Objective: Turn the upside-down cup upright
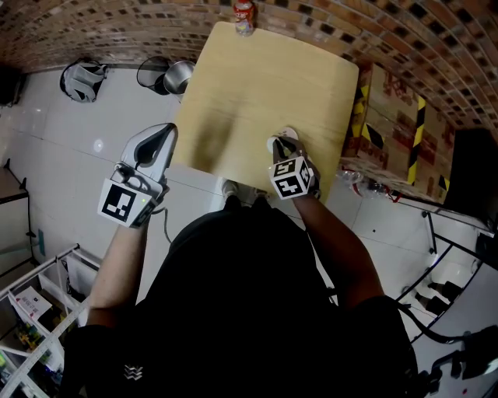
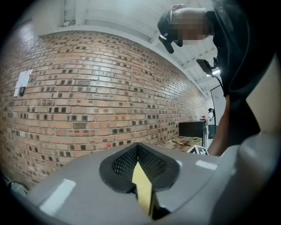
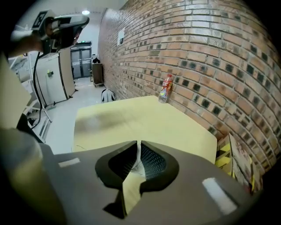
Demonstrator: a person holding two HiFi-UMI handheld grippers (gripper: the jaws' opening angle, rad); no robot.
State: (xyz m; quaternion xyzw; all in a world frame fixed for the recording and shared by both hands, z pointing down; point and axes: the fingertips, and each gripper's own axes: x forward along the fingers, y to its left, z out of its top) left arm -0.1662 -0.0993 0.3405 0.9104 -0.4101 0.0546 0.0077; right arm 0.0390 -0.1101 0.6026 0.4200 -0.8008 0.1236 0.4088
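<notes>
Pale wood table [image 1: 264, 85] fills the upper centre of the head view; low on it, right of centre, the right gripper [image 1: 282, 146] is clamped on the cup [image 3: 137, 163], its thin whitish wall pinched between the pads; left gripper [image 1: 166, 134], jaws together and empty, hangs left of the table; a bottle [image 1: 244, 15] stands at the top edge.

Quick tally, fwiw: one table [image 1: 264, 85], one bottle [image 1: 243, 17], one cup [image 3: 137, 166], two grippers, meaning a left gripper [image 2: 138, 149] plus a right gripper [image 3: 138, 145], one backpack [image 1: 82, 79], one metal pot [image 1: 179, 75], and one person [image 1: 257, 295] up close.
</notes>
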